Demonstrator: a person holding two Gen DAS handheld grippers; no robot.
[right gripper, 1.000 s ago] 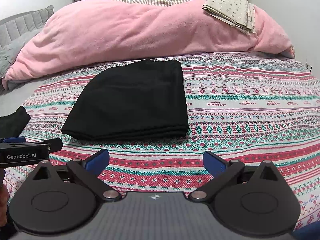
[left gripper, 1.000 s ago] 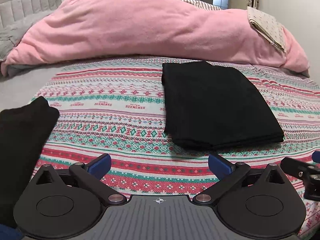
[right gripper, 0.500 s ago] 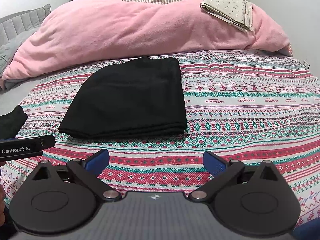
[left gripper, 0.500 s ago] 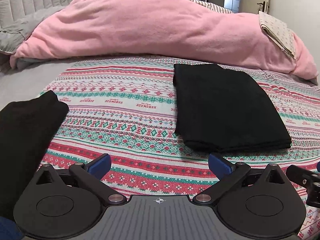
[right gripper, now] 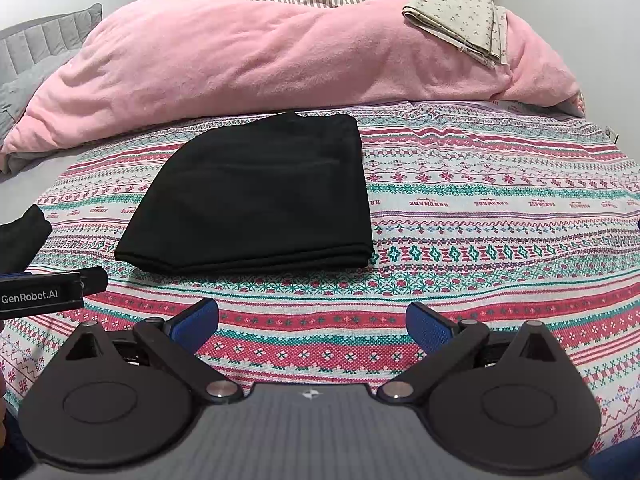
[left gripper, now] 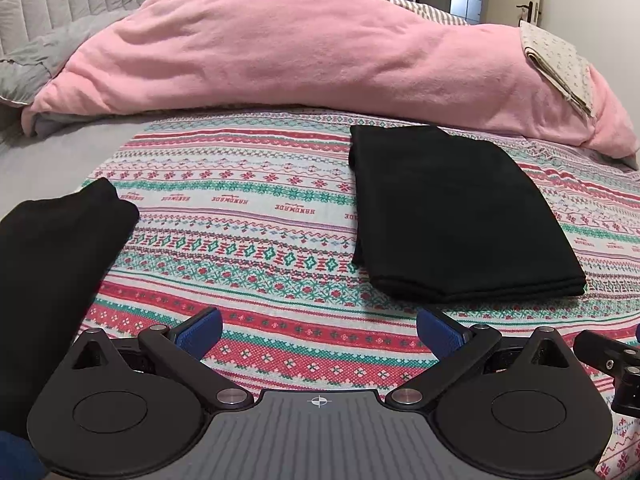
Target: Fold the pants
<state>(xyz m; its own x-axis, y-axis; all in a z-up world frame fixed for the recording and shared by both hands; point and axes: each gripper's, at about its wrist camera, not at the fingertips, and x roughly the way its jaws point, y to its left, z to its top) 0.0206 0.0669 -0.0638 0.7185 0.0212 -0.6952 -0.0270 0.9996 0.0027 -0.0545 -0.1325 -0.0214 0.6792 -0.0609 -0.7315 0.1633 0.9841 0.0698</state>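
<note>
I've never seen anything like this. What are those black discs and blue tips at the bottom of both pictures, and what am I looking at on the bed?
No robot here: a person holds a two-finger grasping tool in each hand, each with a wide-angle camera looking forward along its fingers. One picture comes from the left tool, the other from the right tool. The blue tips are the finger pads; both tools are open and hold nothing. Ahead, on the red, green and white patterned bedspread, lie the folded black pants. Behind is a rumpled pink fleece blanket with a folded beige floral cloth on top. Another dark garment lies at the left.
</note>
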